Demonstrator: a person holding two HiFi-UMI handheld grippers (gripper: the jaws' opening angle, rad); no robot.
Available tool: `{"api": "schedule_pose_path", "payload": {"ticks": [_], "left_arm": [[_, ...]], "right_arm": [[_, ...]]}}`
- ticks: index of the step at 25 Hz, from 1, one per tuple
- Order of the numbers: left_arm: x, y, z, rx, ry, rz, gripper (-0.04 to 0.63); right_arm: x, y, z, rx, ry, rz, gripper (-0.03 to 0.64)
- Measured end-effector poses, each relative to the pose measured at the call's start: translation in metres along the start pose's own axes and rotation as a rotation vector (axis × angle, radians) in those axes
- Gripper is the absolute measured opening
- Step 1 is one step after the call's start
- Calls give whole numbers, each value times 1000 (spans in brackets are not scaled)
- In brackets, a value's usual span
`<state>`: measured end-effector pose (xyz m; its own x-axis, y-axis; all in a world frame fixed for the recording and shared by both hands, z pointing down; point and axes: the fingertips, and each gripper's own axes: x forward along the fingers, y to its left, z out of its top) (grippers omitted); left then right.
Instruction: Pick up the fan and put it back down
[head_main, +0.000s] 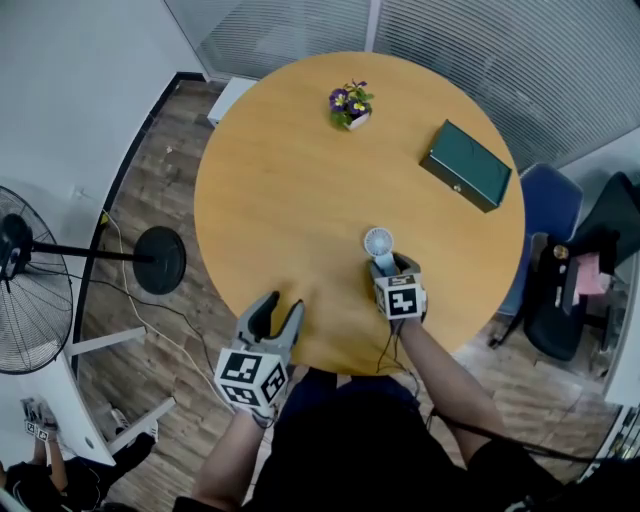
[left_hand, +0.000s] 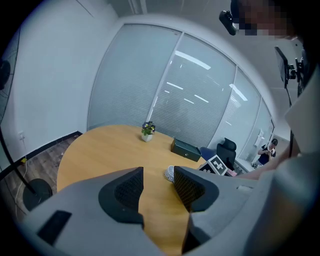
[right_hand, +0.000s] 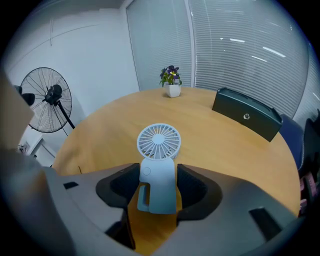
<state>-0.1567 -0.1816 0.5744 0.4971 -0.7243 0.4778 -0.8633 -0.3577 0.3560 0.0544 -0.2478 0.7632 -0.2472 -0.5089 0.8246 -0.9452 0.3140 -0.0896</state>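
The fan (right_hand: 158, 141), small and white, seems to rest on the round desk (head_main: 290, 180) near its front edge, right of the middle. At the left, the left tool (head_main: 280, 306) hovers at the desk edge with jaws apart and empty. At the right, the right tool (head_main: 392, 266) holds its jaws wide around the fan's handle, the pads just beside it and, I judge, not pressing, so the putting-down step looks nearly finished and the next move calls for drawing this tool straight back without tipping the fan. No brand or writing is readable on the fan, and the cubes on the tools show only square markers.
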Motion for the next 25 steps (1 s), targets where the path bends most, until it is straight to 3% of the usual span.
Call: {"api": "schedule_pose_path", "payload": {"ticks": [9,16,25], "left_arm": [[-13,-2,-11,-26,-1,17,187],[-24,-16,-10,-16,-16,7,187],[-35,-44,-7,5,-40,-26,187]], "right_arm": [[3,1,14,-50,-39,-8,224],[-15,4,-1,-4,-31,58,222],[-63,10,10,35,-140,119,221]]}}
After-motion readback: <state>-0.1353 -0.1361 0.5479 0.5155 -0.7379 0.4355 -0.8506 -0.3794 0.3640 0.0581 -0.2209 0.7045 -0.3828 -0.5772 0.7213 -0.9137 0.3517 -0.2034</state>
